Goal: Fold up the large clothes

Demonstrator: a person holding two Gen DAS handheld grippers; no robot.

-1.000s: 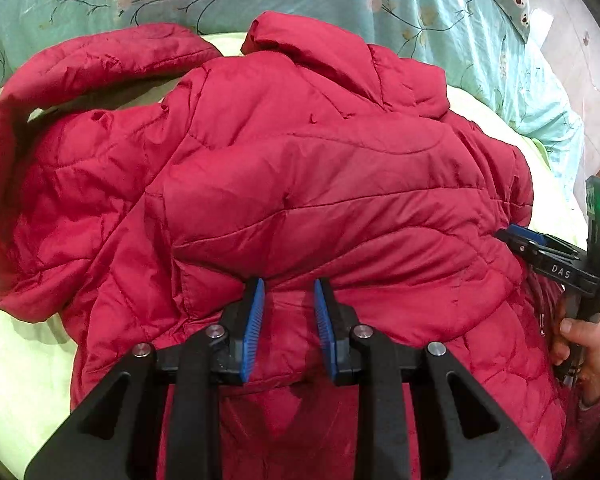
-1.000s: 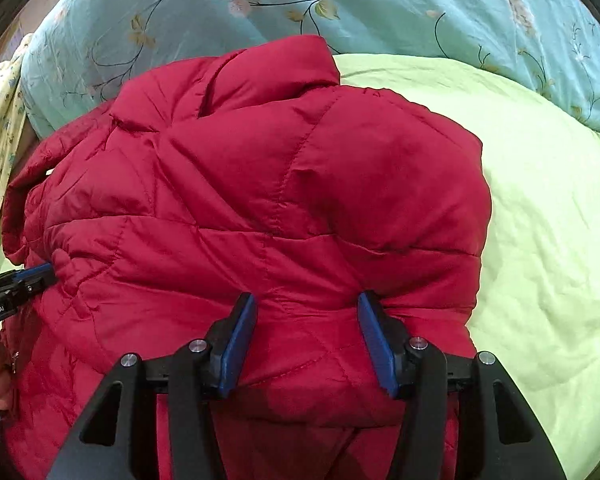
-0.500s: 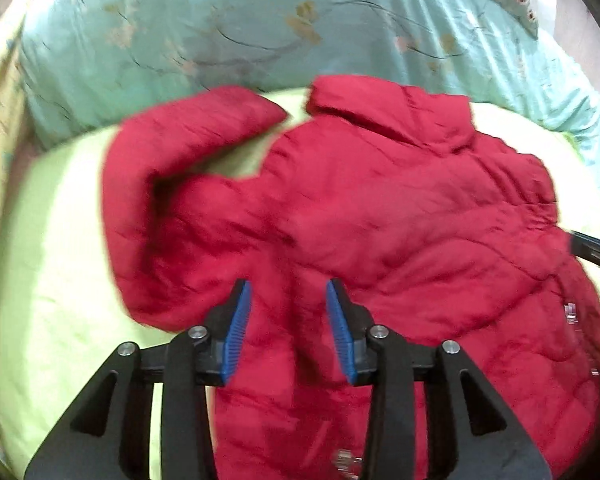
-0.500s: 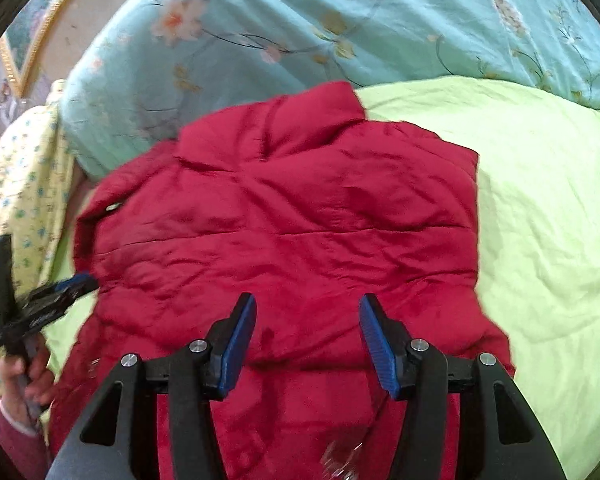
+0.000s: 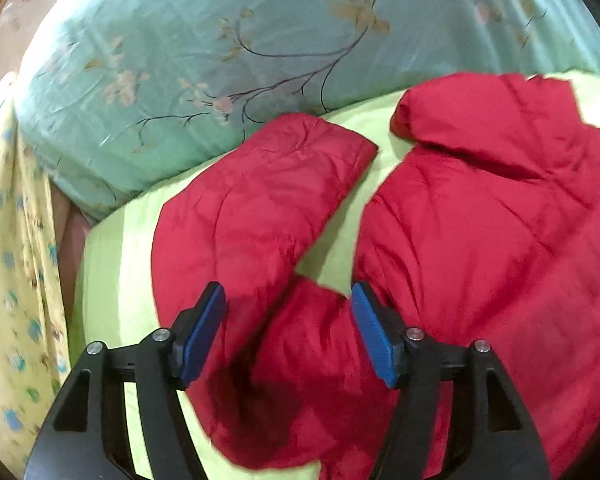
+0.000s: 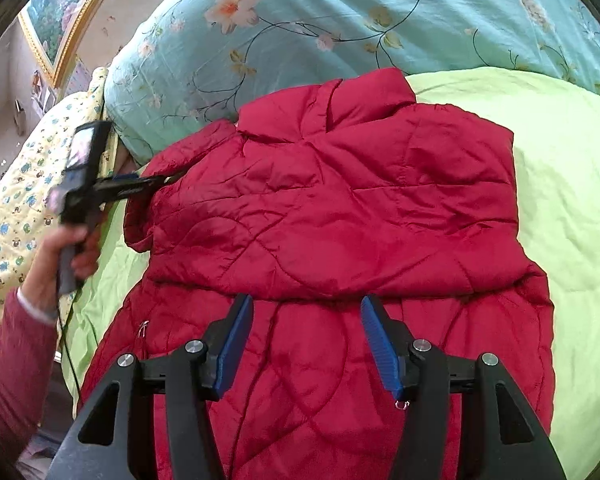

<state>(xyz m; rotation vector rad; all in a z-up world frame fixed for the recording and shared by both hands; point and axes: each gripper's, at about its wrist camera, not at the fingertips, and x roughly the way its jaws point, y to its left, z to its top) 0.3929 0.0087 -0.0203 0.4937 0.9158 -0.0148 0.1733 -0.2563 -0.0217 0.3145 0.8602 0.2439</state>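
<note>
Hem fold done; right gripper (image 6: 306,344) wide, empty; left gripper (image 5: 286,332) opening, empty; we fold jacket (image 6: 340,200) sleeve (image 5: 260,200) next.

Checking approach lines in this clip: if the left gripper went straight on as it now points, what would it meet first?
Probably the red quilted jacket's sleeve, lying bent on the lime-green blanket. The left gripper is opening with nothing between its pads; depth is unclear.
</note>
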